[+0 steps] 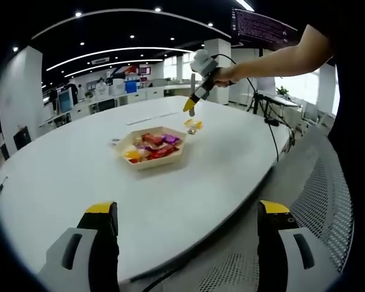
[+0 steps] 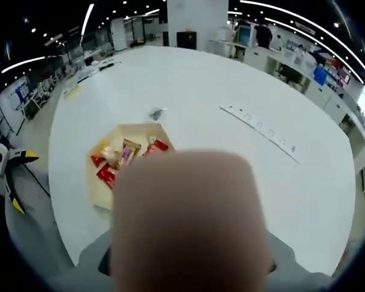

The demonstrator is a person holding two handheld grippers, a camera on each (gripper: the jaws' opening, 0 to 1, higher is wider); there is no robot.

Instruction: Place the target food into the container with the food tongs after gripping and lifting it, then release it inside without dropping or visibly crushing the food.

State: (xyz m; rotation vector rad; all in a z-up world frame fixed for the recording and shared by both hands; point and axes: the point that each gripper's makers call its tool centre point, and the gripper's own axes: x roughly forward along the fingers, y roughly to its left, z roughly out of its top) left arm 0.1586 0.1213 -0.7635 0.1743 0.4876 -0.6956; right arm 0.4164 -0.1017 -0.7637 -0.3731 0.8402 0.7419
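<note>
One tray (image 1: 151,159) on table (image 1: 67,176), full of wrapped snacks (image 1: 160,145). Left gripper (image 1: 188,240) jaws wide apart; right gripper (image 1: 190,107) state can't tell, view blocked.

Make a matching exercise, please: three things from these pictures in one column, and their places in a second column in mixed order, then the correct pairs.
Things:
1. tray of wrapped snacks
2. right gripper
3. left gripper

Places:
A. at the near table edge, jaws apart, holding nothing
B. in the air above the far side of the white table
C. in the middle of the table

Pairs: 1-C, 2-B, 3-A
</note>
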